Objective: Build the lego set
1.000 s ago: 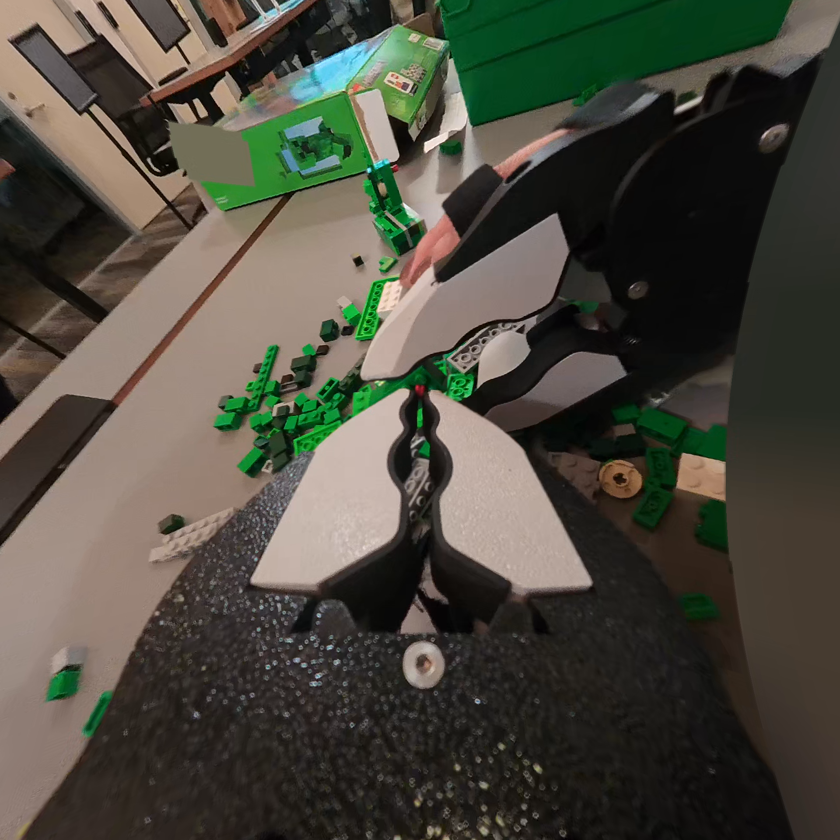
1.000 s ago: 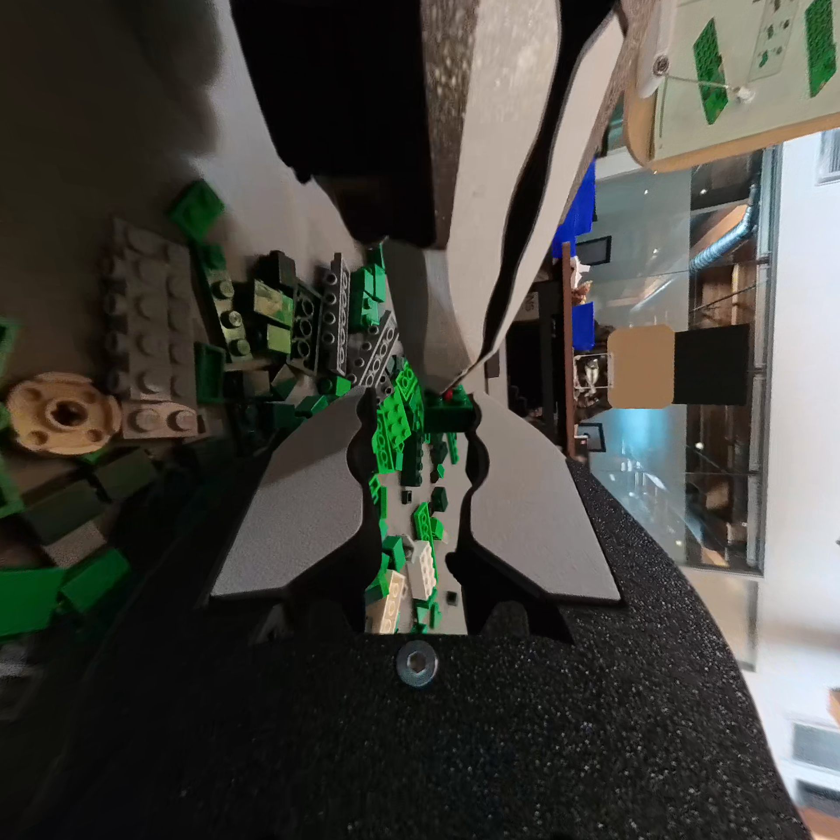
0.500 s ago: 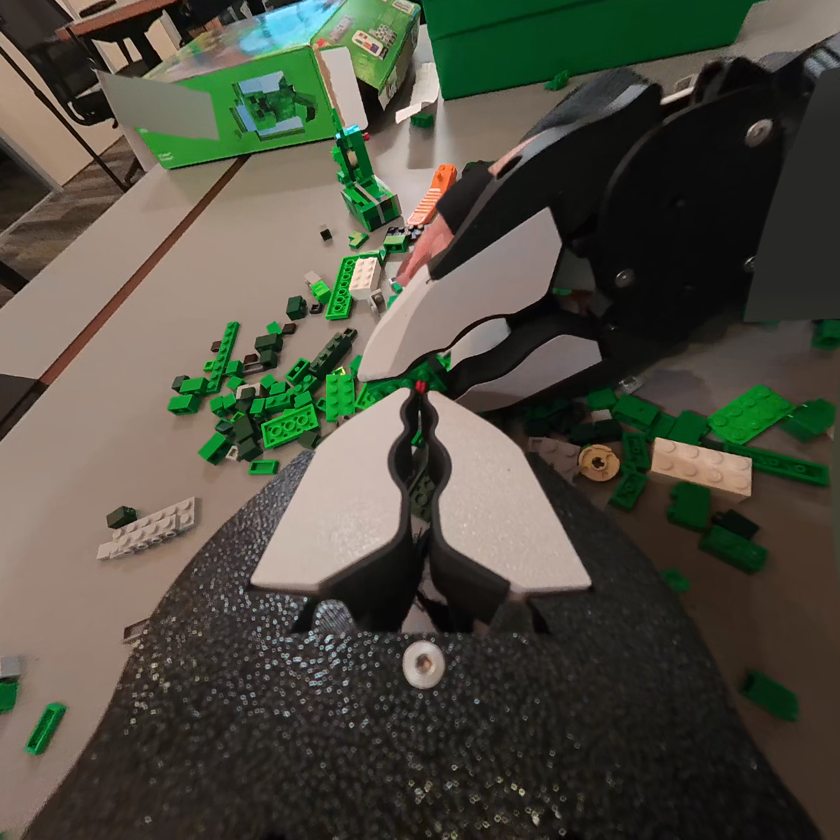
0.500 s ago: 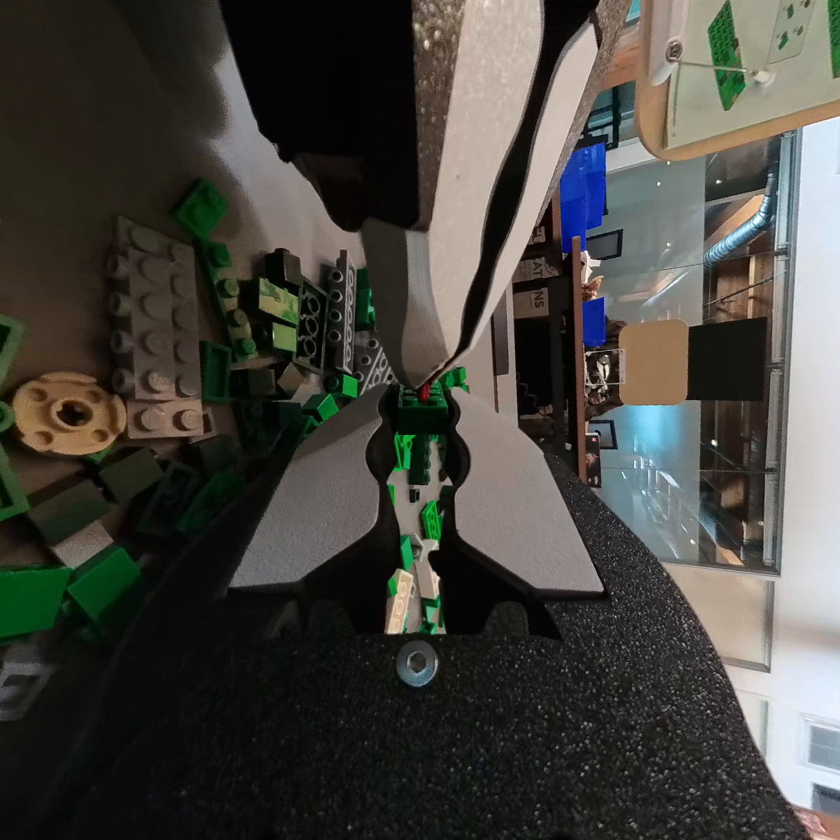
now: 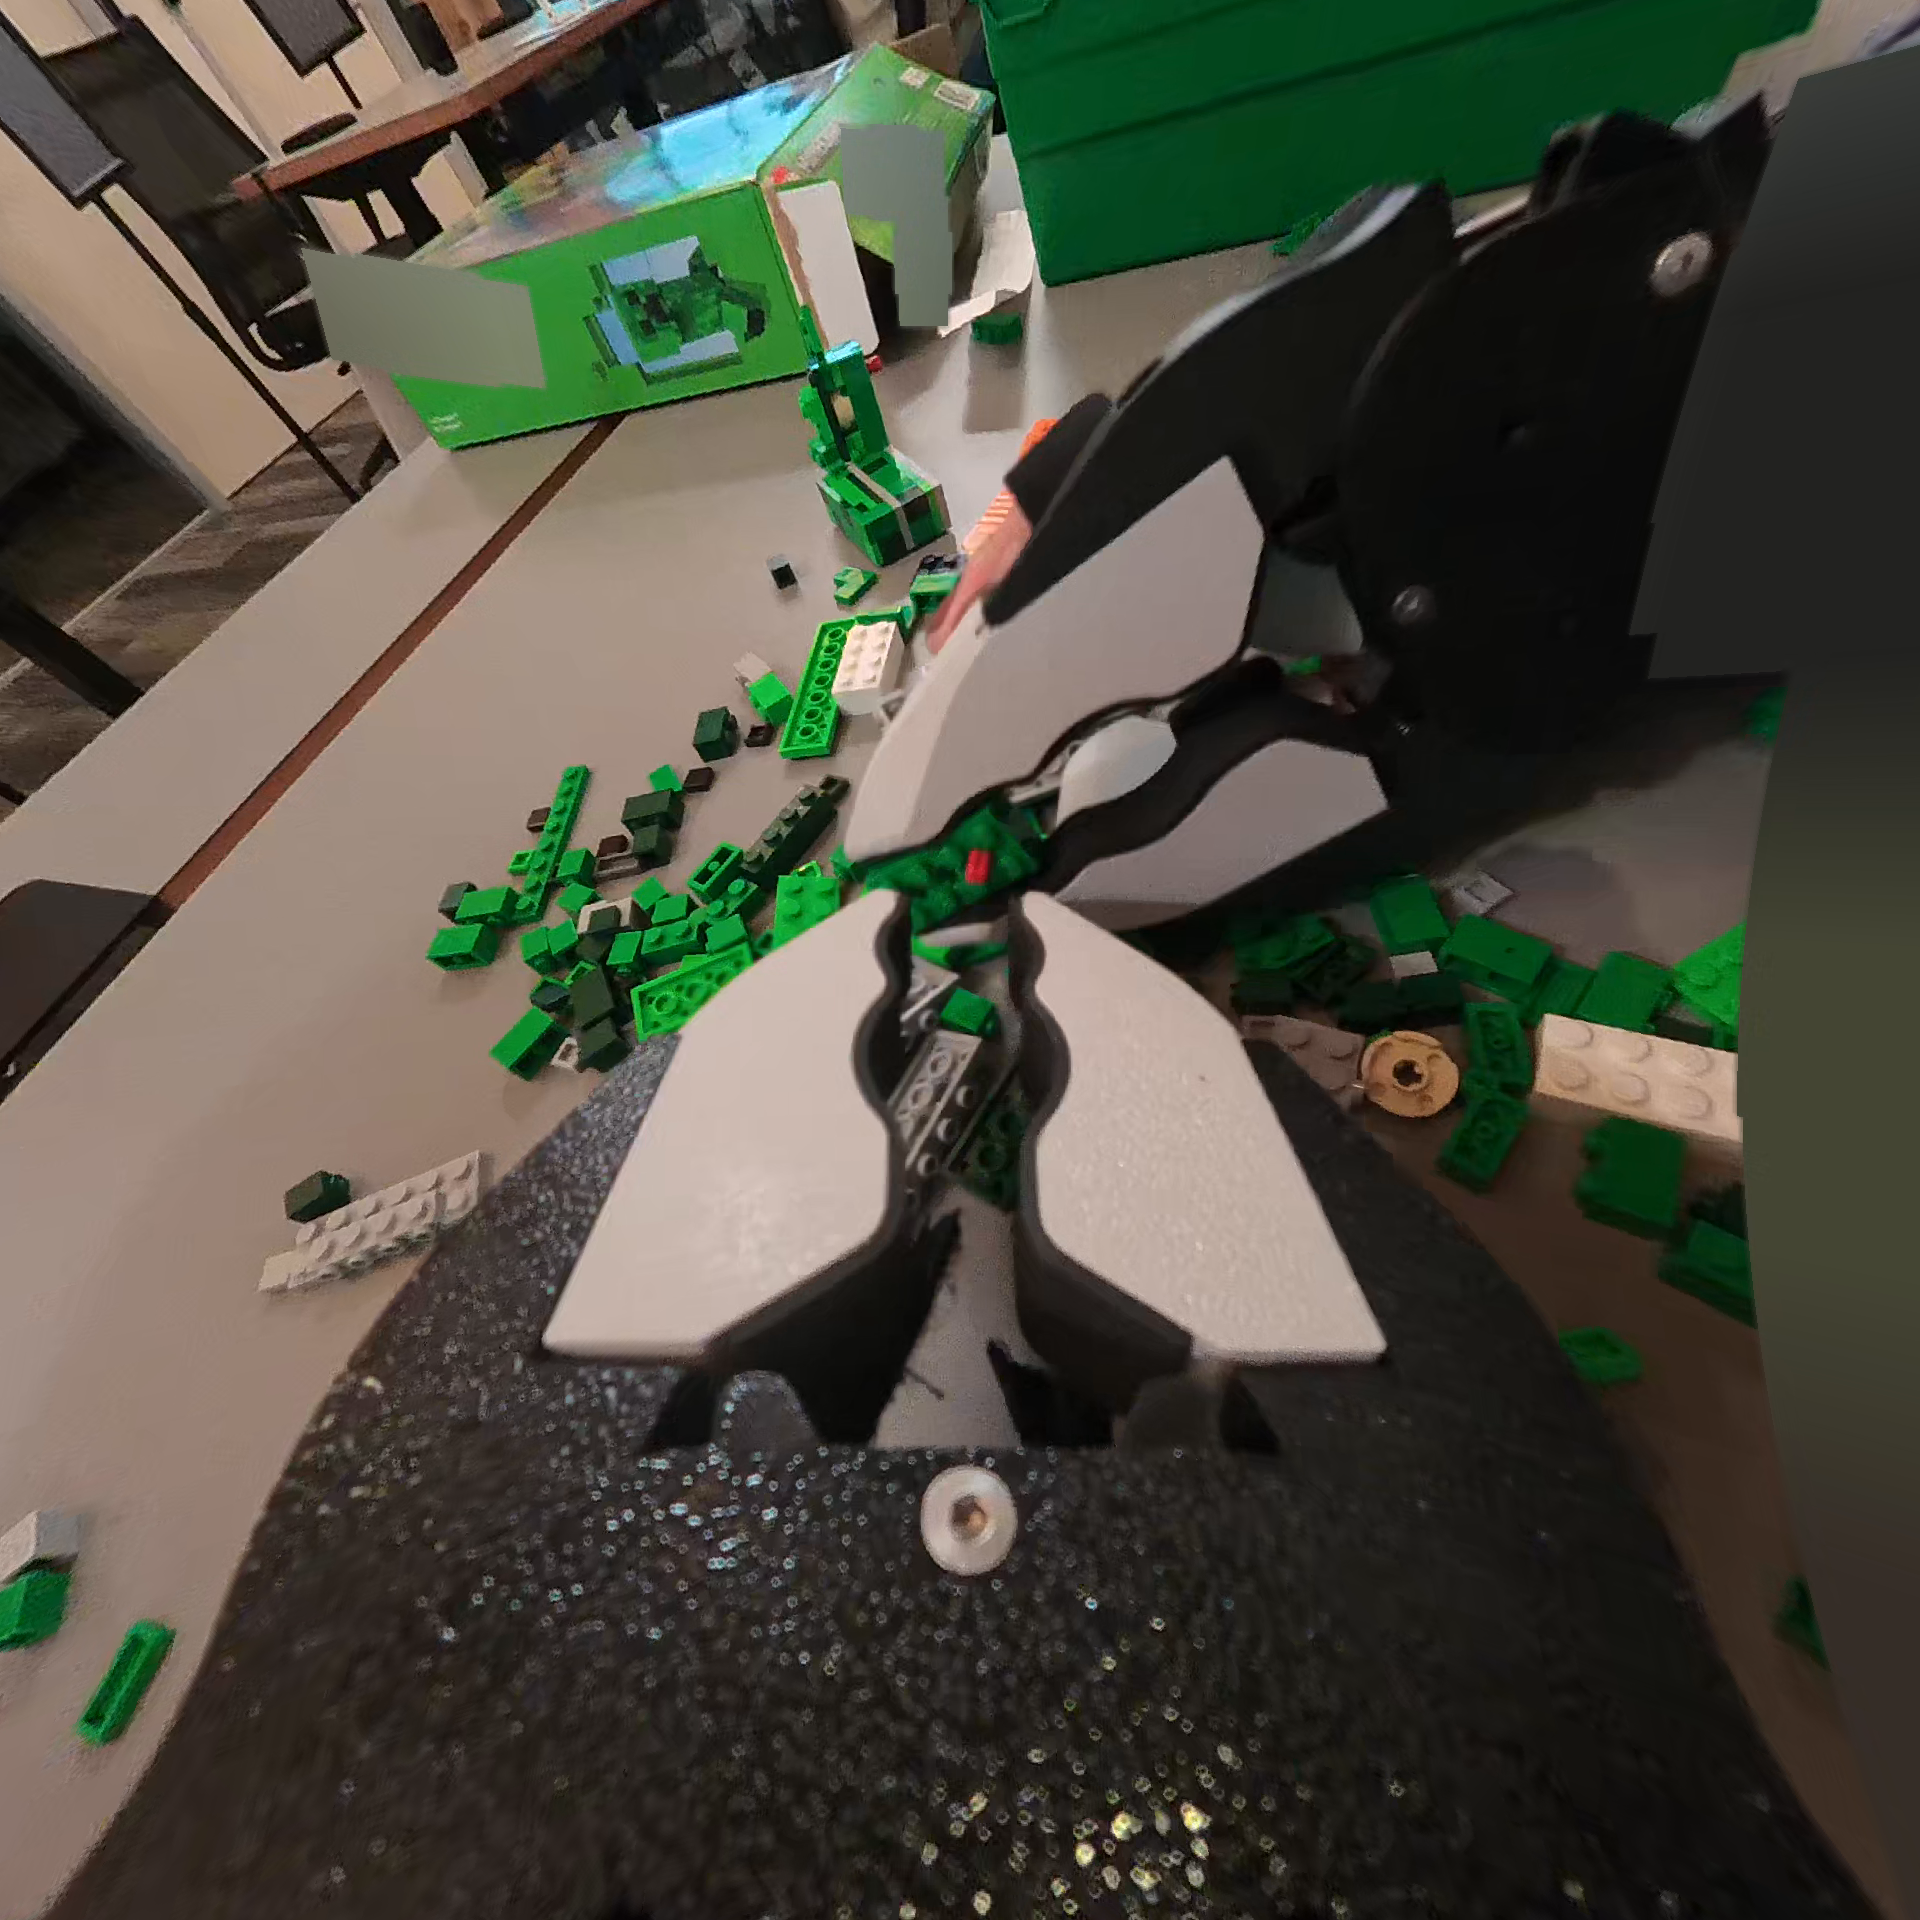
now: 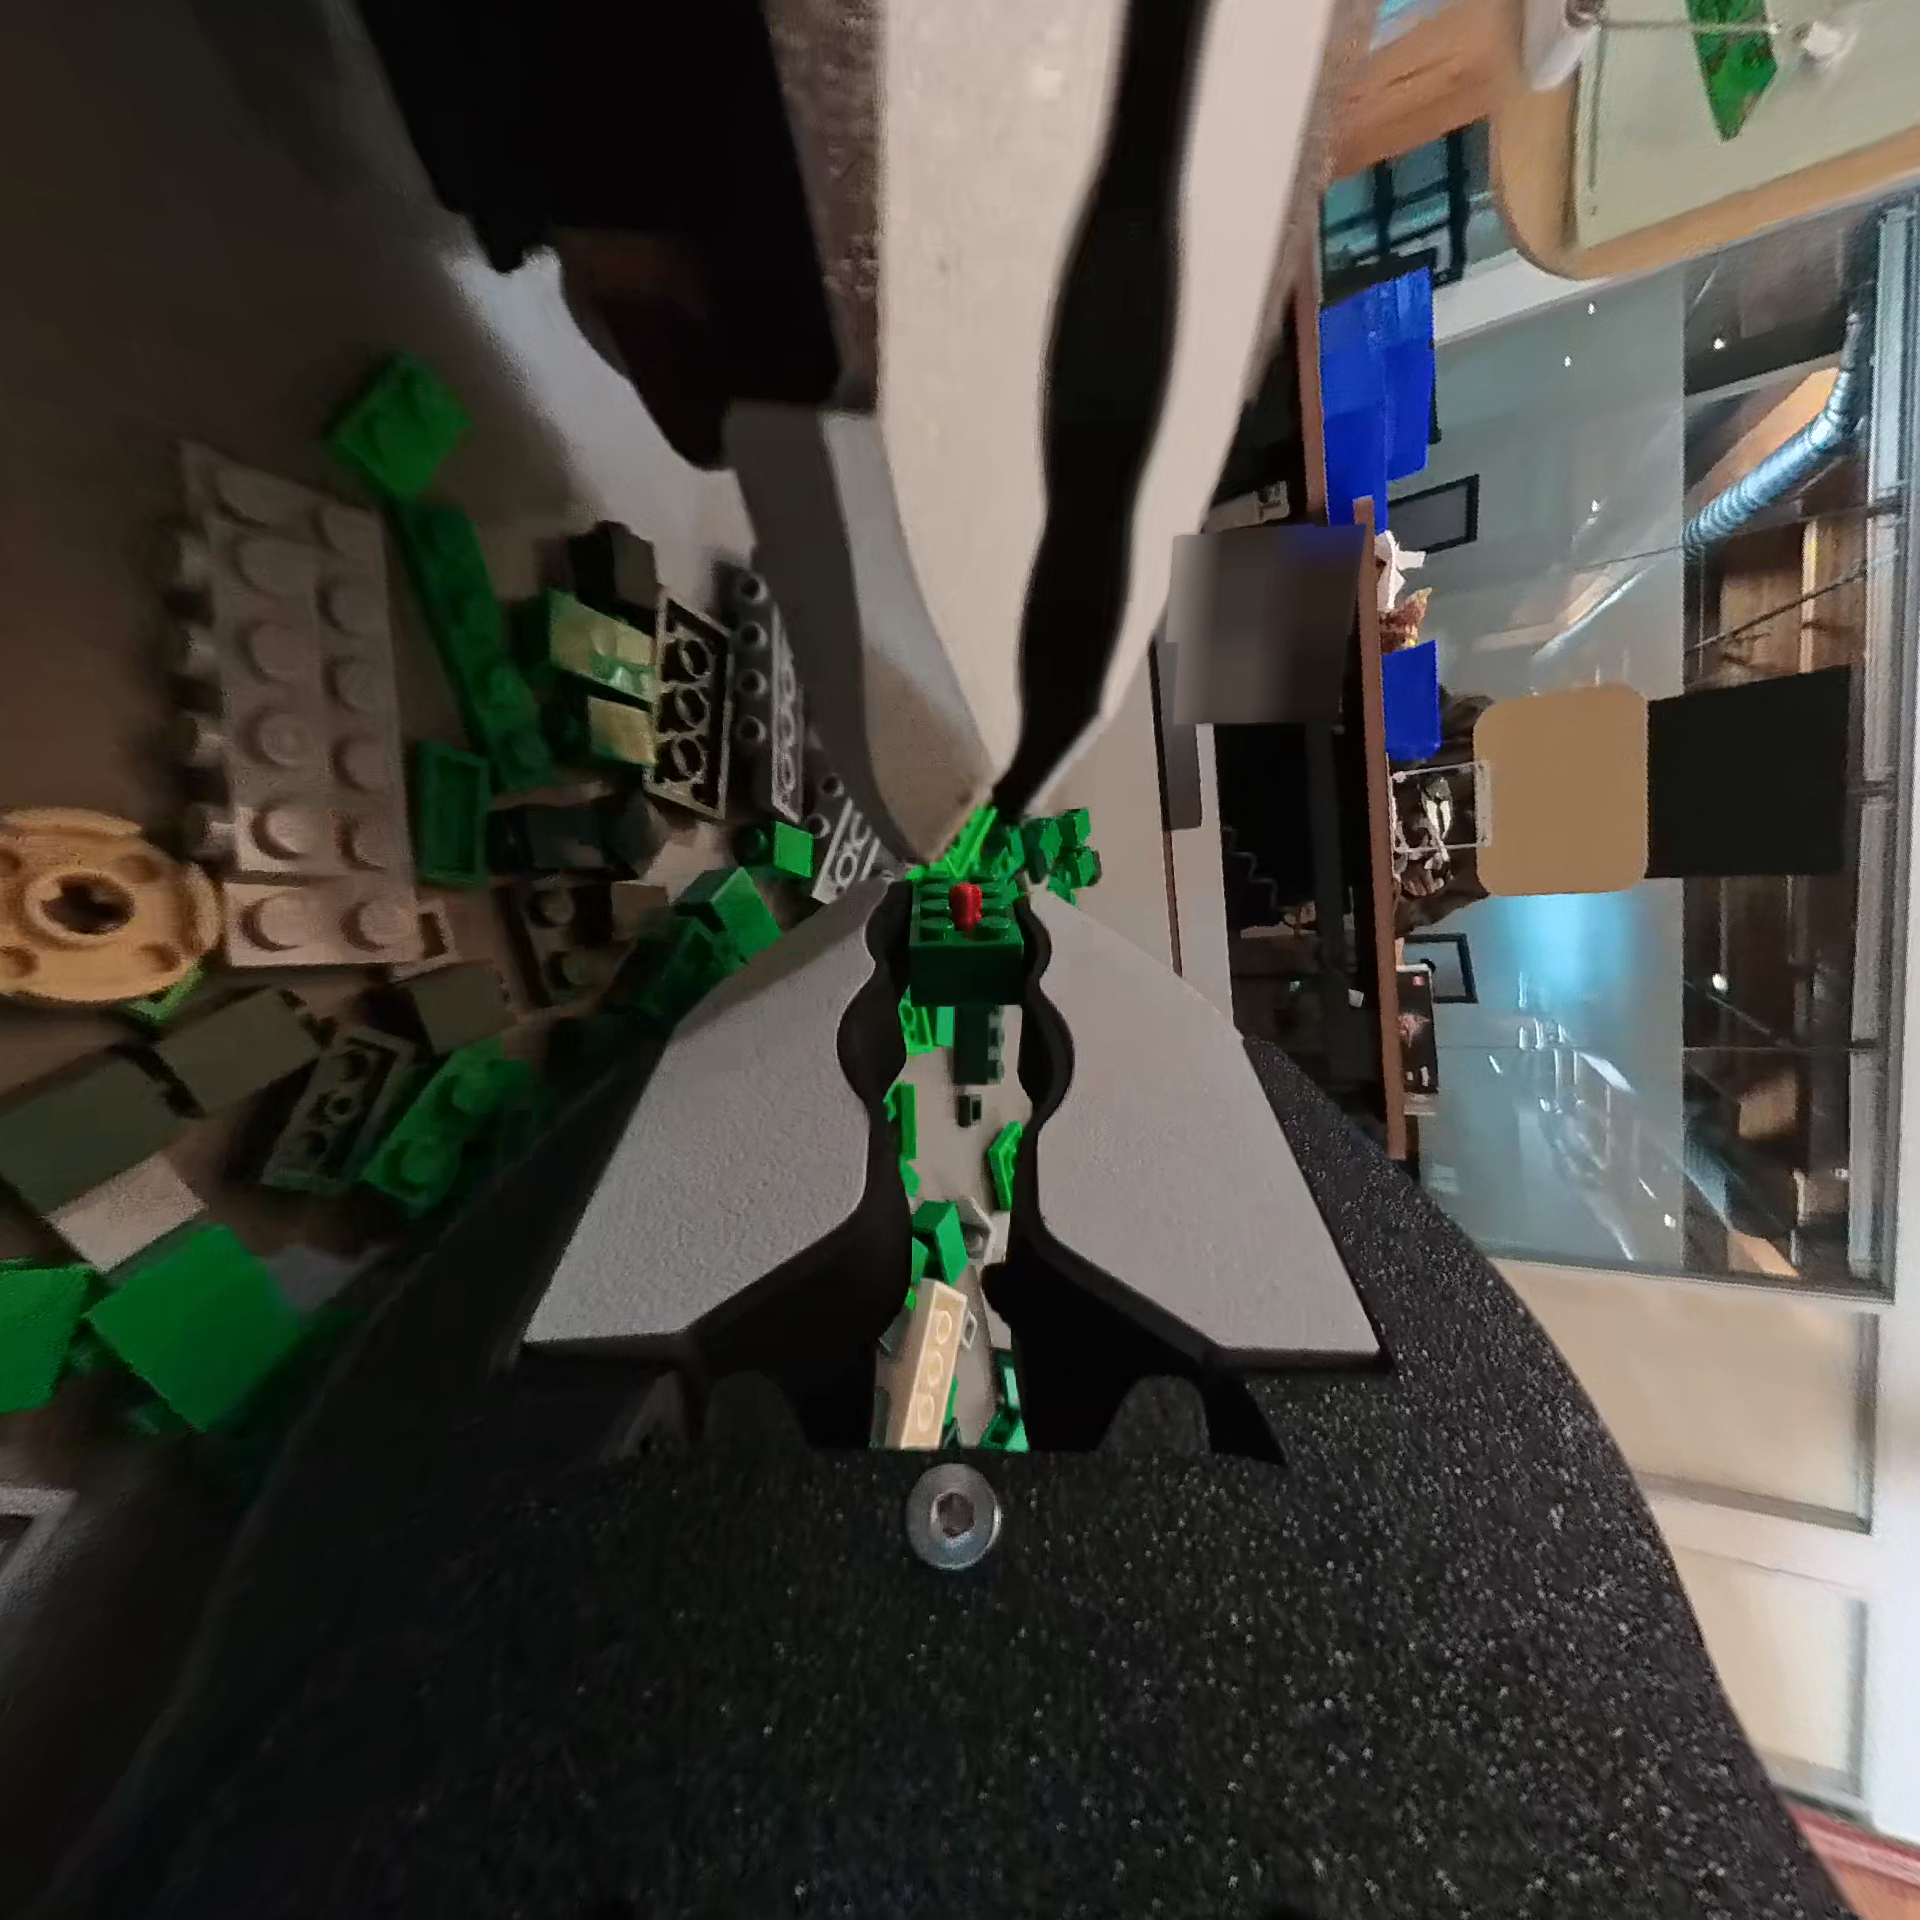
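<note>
My right gripper (image 6: pixel 961 914) is shut on a dark green brick (image 6: pixel 966 961) with a small red piece (image 6: pixel 966 904) on its top studs. It holds the brick just above the grey table (image 5: pixel 260 987). In the left wrist view the right gripper (image 5: pixel 961 868) comes in from the upper right with the brick (image 5: pixel 940 873) and red piece (image 5: pixel 977 864) between its tips. My left gripper (image 5: pixel 961 909) is open and empty, its tips just short of the brick. It also shows in the right wrist view (image 6: pixel 977 821), right above the red piece.
Loose green, grey and black bricks (image 5: pixel 623 935) lie across the table. A tan round piece (image 5: pixel 1408 1075), a white brick (image 5: pixel 1631 1070) and a grey plate (image 5: pixel 374 1226) lie nearby. A small green built figure (image 5: pixel 868 468), a green set box (image 5: pixel 623 312) and a green bin (image 5: pixel 1351 125) stand behind. My two grippers' fingertips are within a few centimetres of each other.
My left gripper was shut with the red piece at its tips; now it has opened and the red piece sits on the green brick. My right gripper closed on that brick.
</note>
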`<state>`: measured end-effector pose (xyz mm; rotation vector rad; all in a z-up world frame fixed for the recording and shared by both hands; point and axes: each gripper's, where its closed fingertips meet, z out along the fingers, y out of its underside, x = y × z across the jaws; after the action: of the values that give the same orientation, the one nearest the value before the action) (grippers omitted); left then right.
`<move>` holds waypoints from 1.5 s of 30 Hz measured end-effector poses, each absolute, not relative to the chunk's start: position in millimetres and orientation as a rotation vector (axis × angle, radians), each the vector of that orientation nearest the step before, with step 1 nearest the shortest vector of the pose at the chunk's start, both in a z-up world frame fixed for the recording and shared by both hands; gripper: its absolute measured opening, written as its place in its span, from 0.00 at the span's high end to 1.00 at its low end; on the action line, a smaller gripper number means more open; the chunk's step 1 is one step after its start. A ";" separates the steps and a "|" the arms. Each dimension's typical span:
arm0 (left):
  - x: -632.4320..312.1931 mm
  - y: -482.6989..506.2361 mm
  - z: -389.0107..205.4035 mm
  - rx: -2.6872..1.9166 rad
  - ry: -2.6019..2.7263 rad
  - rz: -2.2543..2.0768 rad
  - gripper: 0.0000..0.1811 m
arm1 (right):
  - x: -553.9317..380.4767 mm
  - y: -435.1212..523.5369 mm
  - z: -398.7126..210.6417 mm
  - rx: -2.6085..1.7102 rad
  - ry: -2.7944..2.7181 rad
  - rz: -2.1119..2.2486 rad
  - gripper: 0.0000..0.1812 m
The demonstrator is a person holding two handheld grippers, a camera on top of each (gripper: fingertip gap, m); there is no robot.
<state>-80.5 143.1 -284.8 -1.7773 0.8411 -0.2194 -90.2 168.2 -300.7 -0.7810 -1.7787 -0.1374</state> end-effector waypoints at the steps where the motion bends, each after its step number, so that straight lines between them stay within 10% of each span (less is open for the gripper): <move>1: -78.6 142.0 -284.5 -1.773 0.850 -0.230 0.91 | -91.0 166.2 -302.2 -0.769 -1.787 -0.140 0.90; 45: -70.7 136.4 -293.6 -1.762 0.968 -0.121 0.98 | -92.3 151.9 -309.8 -0.847 -1.841 0.012 0.90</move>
<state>-70.7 136.4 -293.6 -1.7622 0.9677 -0.1207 -92.3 151.9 -309.8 -0.8466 -1.8409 0.0119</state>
